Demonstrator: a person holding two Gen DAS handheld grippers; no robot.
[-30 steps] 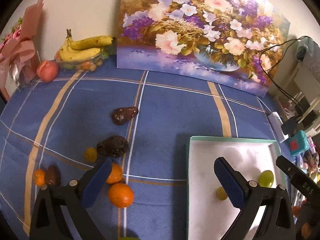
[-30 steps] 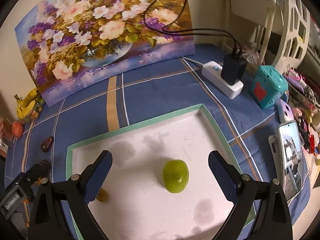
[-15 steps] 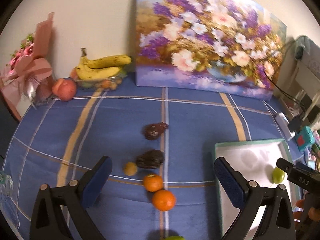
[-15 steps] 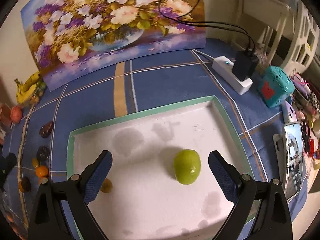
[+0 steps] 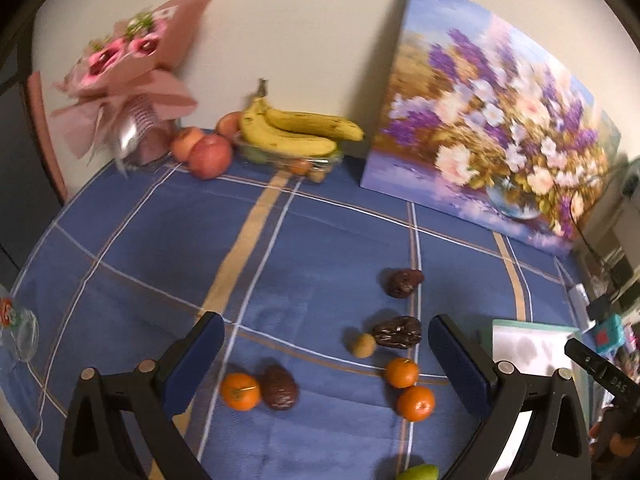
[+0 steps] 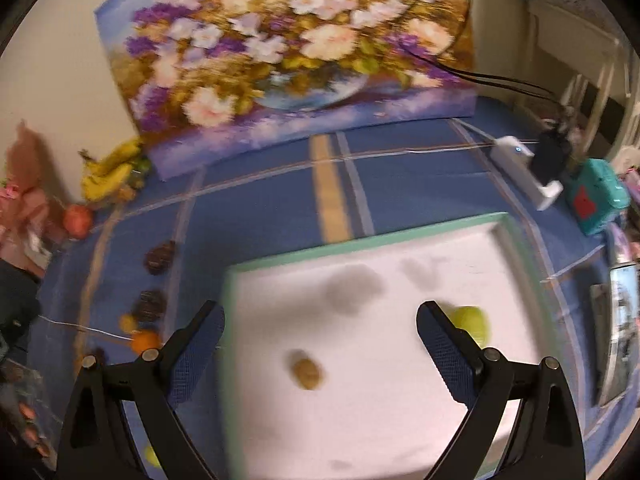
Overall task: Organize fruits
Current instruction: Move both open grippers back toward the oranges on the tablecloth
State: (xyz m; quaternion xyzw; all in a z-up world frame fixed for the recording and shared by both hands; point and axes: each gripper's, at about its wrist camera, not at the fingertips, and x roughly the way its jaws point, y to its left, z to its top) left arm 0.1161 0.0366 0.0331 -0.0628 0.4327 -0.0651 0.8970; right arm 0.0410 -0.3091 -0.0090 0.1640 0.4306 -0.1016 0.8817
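My left gripper hangs open above the blue checked cloth with nothing between its fingers. Below it lie several loose fruits: an orange beside a dark wrinkled fruit, two more oranges, a small yellow fruit and two dark fruits. A green fruit peeks in at the bottom edge. My right gripper is open over the white tray with its mint rim. In the tray lie a green fruit and a small brown-yellow fruit.
Bananas on a clear container and red apples sit at the back wall beside a pink bouquet. A flower painting leans on the wall. A power strip, a teal box and a phone lie right of the tray.
Both views have swung left. The loose fruits now sit between my left fingers, and the tray has slid to the right. Both grippers stayed open.
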